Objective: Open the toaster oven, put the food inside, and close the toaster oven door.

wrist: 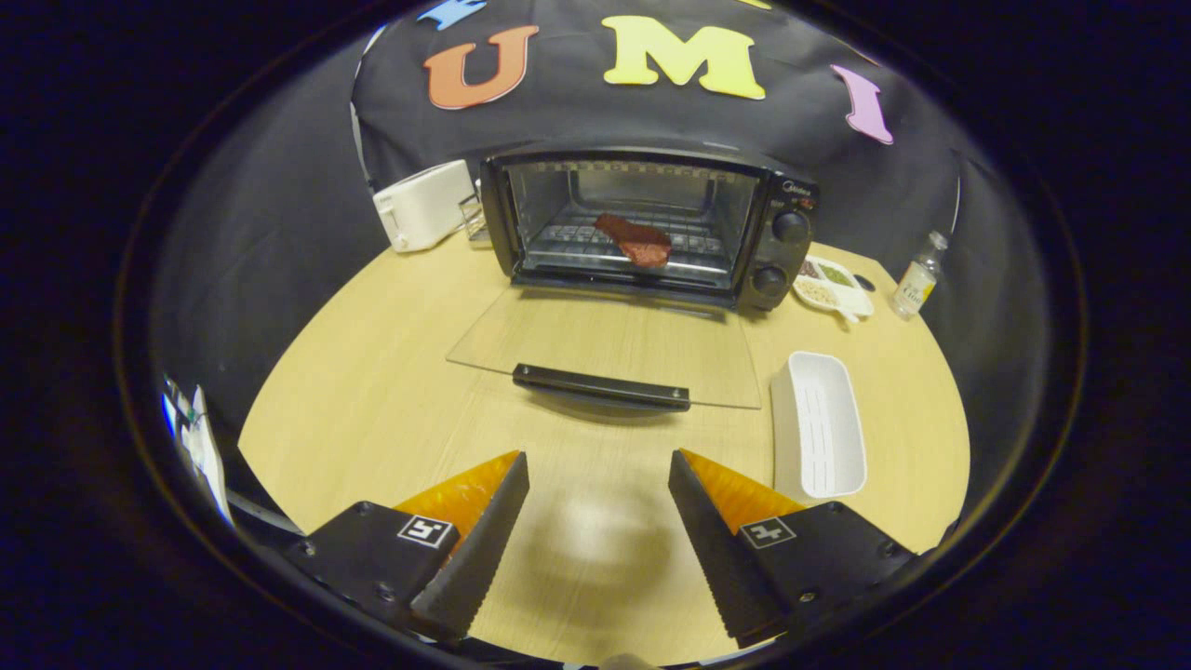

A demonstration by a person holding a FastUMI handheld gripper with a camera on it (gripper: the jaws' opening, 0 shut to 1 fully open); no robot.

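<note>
A black toaster oven stands at the far side of a pale wooden surface, and it serves as the landmark here. Its glass door is folded fully down toward the viewer, lying flat just above the surface, with a dark handle along its near edge. Inside the oven, a reddish-brown piece of food rests on the wire rack. The tool hovers over the surface well in front of the oven, its two fingers spread wide and holding nothing. The door handle lies just ahead of the fingers; the food sits far beyond them, straight ahead. To the left of the oven stands a white toaster. To its right sit a small divided dish and a little clear bottle. In front of the oven, right of the door, lies an empty white tray.
</note>
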